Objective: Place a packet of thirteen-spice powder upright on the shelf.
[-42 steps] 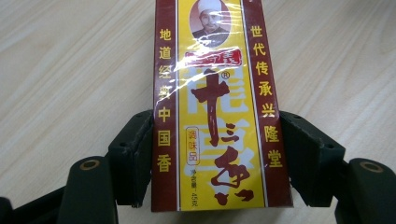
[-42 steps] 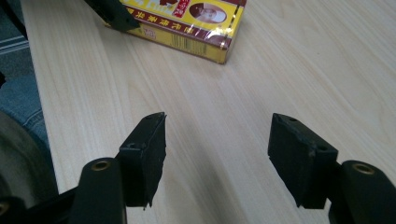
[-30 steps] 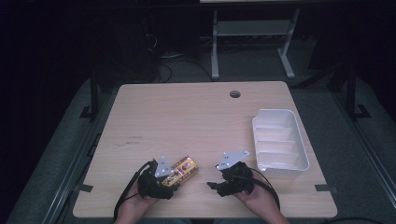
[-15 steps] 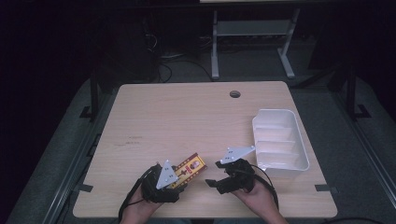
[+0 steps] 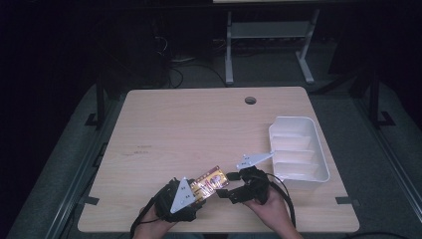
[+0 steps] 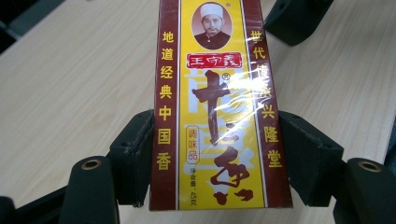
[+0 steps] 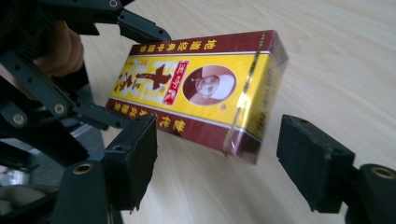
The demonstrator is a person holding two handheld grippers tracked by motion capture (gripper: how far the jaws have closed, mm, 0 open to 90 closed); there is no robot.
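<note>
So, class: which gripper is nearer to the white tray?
The right gripper: it sits just beside the white tray. The left gripper is farther off, shut on the yellow box.

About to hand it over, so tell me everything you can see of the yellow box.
The yellow box is a flat carton, yellow-faced with dark red borders, printed characters and a small portrait, wrapped in glossy film. The left gripper clamps its long sides and holds it above the table. Its free end lies between the right gripper's open fingers, untouched.
</note>
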